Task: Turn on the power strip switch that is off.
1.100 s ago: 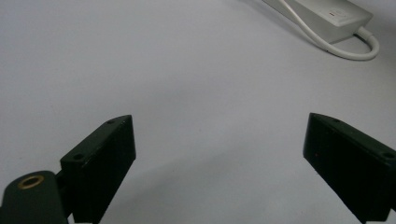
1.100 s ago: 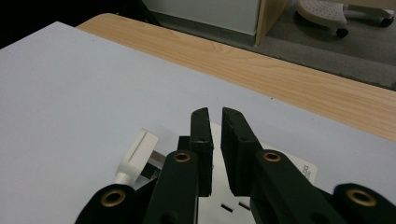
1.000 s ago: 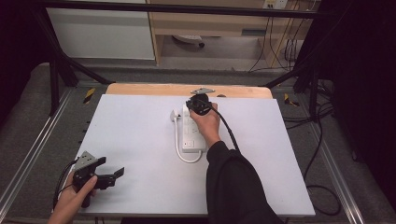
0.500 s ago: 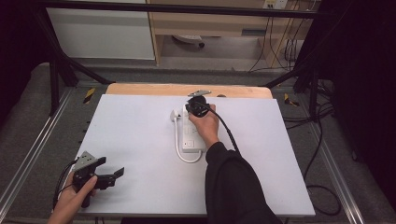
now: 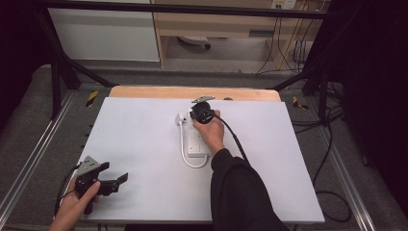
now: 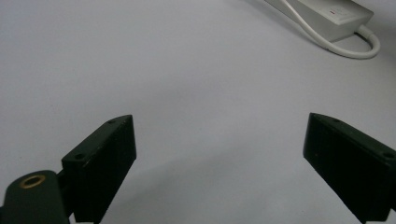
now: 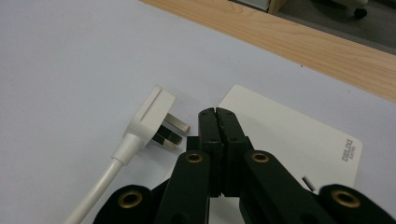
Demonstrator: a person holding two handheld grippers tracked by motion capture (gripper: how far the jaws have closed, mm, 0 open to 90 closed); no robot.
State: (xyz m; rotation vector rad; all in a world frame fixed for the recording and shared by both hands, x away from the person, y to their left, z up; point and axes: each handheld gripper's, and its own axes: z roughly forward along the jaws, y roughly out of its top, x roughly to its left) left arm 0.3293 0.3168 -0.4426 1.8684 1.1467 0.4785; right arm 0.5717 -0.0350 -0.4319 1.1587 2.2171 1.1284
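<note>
A white power strip [image 5: 196,143] lies mid-table, and its white cable [image 5: 184,155] loops back to a white three-pin plug [image 5: 179,118] beside it. My right gripper [image 5: 199,111] is over the strip's far end, shut with nothing between its jaws. In the right gripper view the closed tips [image 7: 218,114] sit just above the strip [image 7: 299,140], with the plug [image 7: 152,116] close on their left. My left gripper [image 5: 120,179] rests at the table's front left, open and empty. Its wide-apart jaws [image 6: 219,158] face bare table, with the strip [image 6: 334,14] far off.
The white tabletop [image 5: 134,139] has a wooden strip [image 5: 159,92] along its far edge. Metal frame rails [image 5: 38,159] run down both sides, with cables on the floor [image 5: 332,192] at the right. A cabinet and shelf stand beyond the table.
My right gripper has edged slightly nearer over the strip's far end. The left gripper has stayed where it was.
</note>
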